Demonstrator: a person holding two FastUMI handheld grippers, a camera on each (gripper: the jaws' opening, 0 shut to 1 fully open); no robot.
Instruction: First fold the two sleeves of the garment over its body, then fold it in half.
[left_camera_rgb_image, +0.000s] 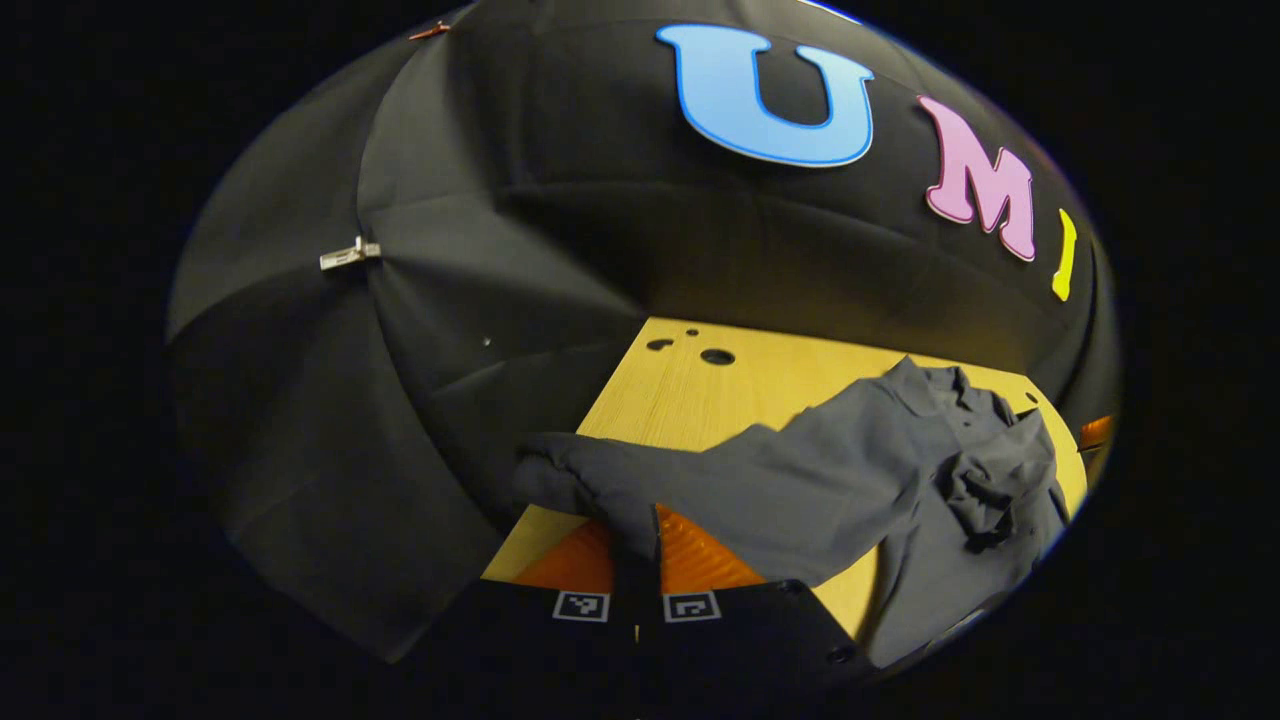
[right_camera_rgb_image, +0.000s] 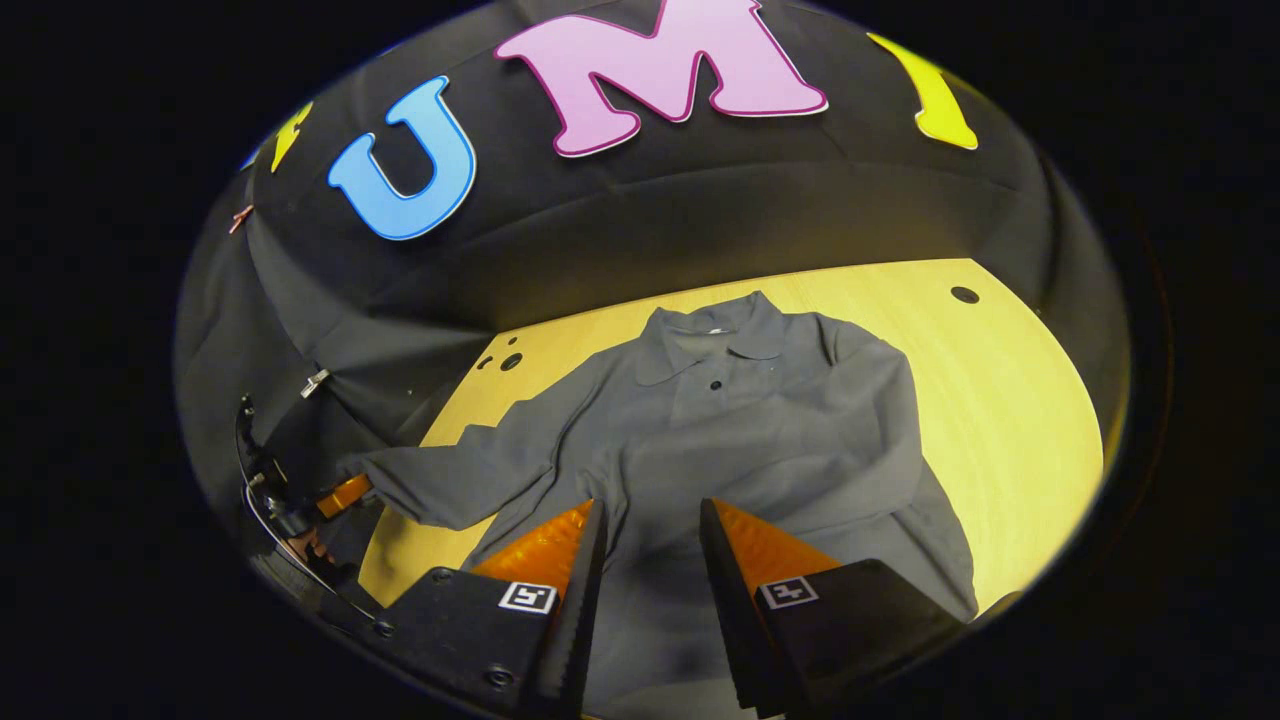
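Garment (right_camera_rgb_image: 740, 430): dark grey collared shirt, spread face up on the yellow wooden table (right_camera_rgb_image: 1000, 400), collar toward the far wall, hem toward the near edge.
Left sleeve (left_camera_rgb_image: 610, 480): stretched out past the table's left edge, cuff end lifted off the wood.
Left gripper (left_camera_rgb_image: 637, 560): pressed together on the cuff, cloth pinched between both orange fingers (left_camera_rgb_image: 700, 560); seen from the right gripper view low at far left (right_camera_rgb_image: 345, 495), at the sleeve's tip.
Right gripper (right_camera_rgb_image: 650, 560): spread, nothing between its fingers, hanging over the shirt's lower body near the hem.
Right sleeve: seemingly already lying in along the shirt's right side; hard to tell for sure.
Step in hand: likely folding the left sleeve over the body.
Doing it well: carry the cuff up and rightward in an arc, crease at the shoulder seam, lay it flat across the chest, release only once down.
Risk: dragging low bunches the body; steadying the torso with the right gripper probably helps.
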